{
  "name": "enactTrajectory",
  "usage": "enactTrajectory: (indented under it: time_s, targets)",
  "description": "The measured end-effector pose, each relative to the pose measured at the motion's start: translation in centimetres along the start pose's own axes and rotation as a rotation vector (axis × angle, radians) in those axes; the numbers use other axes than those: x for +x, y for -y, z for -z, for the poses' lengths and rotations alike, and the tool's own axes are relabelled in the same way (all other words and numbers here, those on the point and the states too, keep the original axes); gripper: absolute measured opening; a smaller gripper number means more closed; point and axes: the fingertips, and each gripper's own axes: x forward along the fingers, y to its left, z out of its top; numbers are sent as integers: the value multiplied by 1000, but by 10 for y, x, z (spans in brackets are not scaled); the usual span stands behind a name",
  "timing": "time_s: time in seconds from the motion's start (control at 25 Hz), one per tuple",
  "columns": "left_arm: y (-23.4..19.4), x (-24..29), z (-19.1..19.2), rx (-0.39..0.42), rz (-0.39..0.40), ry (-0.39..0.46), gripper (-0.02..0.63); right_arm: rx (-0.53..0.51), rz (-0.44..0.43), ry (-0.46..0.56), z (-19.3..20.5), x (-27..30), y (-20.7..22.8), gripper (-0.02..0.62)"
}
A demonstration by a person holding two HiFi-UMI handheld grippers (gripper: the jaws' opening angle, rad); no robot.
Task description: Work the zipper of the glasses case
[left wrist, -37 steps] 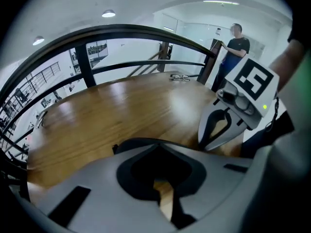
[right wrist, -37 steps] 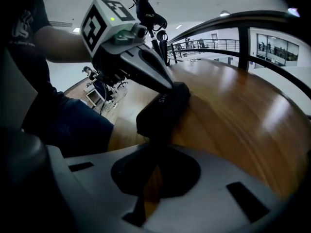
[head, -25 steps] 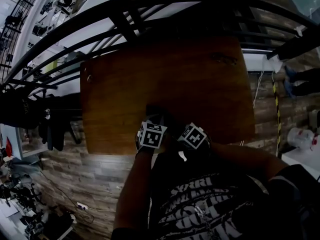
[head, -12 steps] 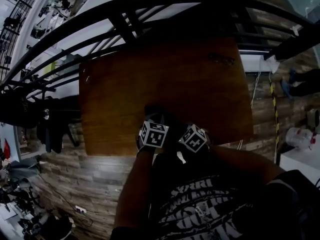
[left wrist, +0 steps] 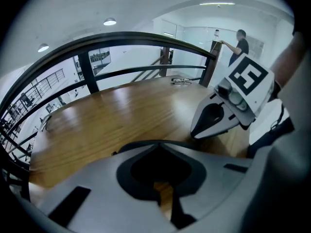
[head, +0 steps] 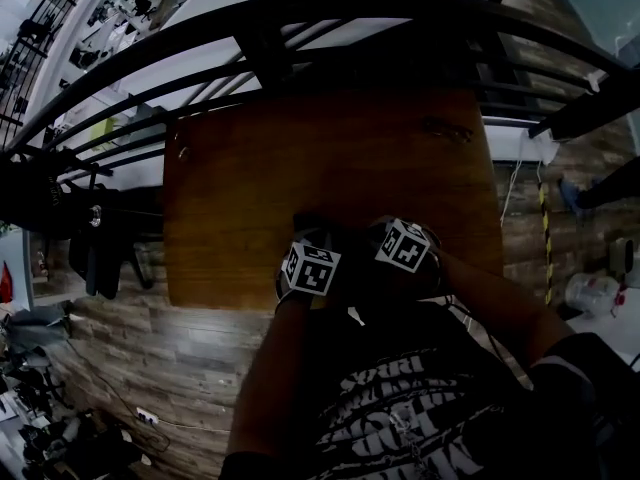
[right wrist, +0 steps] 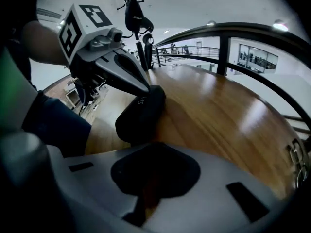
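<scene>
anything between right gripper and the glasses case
Nothing visible: only bare table between the right gripper, jaws just closed empty, and the glasses case. The left gripper sits at the case's far end.

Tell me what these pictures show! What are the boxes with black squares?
A person holds a pinching tool, a gripper, in each hand; the boxes are part of them. One picture comes from a camera on the person's head. The other two come from cameras riding on the grippers. On the wooden table lie a black glasses case and, far off, a pair of glasses. The left gripper, shut, touches the case. The right gripper has just closed, nothing visible between its jaws.
</scene>
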Motion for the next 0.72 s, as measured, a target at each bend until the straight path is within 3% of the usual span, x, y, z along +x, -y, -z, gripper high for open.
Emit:
enactTrajectory:
  time_s: [0.12, 0.16, 0.2, 0.28, 0.44, 0.52, 0.6, 0.72]
  targets:
    - [-1, -1, 1, -3, -6, 0, 6, -78, -81, -19, 3, -3, -20, 0]
    - [-2, -1, 2, -3, -7, 0, 6, -102, -105, -21, 4, -2, -30, 25]
    - [-4, -3, 3, -3, -8, -1, 6, -124, -126, -23, 4, 0, -40, 95]
    - [-5, -4, 4, -4, -6, 1, 6, -181, -140, -28, 2, 5, -52, 129]
    - [-7, -2, 1, -3, -7, 4, 6, -318, -79, -35, -4, 20, -44, 129]
    - [-6, -1, 1, -2, -7, -1, 6, -348, -97, -35, -3, 21, -41, 128]
    - [-3, -1, 2, 3, -5, -8, 6, -358, -107, -41, 3, 17, -40, 11]
    - [-2, 0, 1, 15, -2, -16, 6, -352, -98, -58, 5, 12, -34, 0]
